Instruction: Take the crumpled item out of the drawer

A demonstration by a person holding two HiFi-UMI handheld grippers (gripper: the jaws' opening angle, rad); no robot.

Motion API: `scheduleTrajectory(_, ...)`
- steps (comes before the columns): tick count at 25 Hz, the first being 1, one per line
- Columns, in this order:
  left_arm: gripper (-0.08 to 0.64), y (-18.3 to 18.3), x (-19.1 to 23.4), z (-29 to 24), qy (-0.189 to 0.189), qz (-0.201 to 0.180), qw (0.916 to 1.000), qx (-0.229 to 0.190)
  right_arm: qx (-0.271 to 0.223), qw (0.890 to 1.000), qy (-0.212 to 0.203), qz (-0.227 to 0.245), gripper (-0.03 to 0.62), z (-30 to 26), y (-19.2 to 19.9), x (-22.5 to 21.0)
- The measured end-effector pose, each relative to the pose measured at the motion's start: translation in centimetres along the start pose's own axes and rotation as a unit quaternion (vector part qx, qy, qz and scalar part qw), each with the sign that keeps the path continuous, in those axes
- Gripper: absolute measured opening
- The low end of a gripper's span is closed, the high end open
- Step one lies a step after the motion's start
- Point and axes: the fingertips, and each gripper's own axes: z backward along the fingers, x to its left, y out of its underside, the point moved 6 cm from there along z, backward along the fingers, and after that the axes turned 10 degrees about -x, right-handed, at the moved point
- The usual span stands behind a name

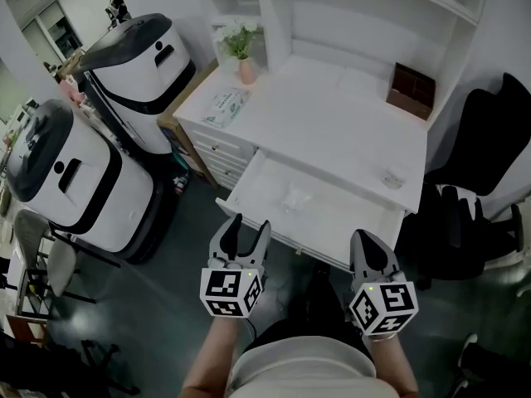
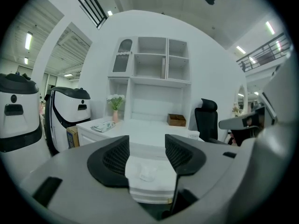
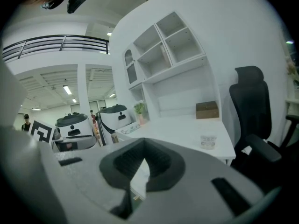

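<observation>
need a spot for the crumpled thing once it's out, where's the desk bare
The middle of the desktop is bare, between the packet and the brown box. Busier: the vase behind the packet, and the small cup near the front right edge.

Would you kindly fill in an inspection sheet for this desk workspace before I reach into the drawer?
Surface: white desk, top mostly bare; its drawer stands pulled open.
Job's things: crumpled clear item lies in the drawer, untouched.
Clutter: plant, flat pack, brown box and small clear cup on the desk top.
Grippers: left gripper jaws open, empty; right gripper jaws shut, empty; both short of the drawer.
Cables: nothing seen.
Surroundings: two white-and-black machines at left, black chair at right.
</observation>
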Motion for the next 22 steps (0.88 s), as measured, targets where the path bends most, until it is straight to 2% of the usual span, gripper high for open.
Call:
scheduleTrajectory(11,0.222,1.3,0.1,-5.2,0.023,-0.014,0.9989,0.039,0.003,1.000,0.013,-0.011,0.002,-3.2,-0.3,-2.1)
scheduleTrajectory(22,0.224,4.3,-0.3,-10.9,0.039,-0.022,0.9933,0.107,0.010,1.000,0.015,-0.020,0.002,-7.0,-0.5,-4.8)
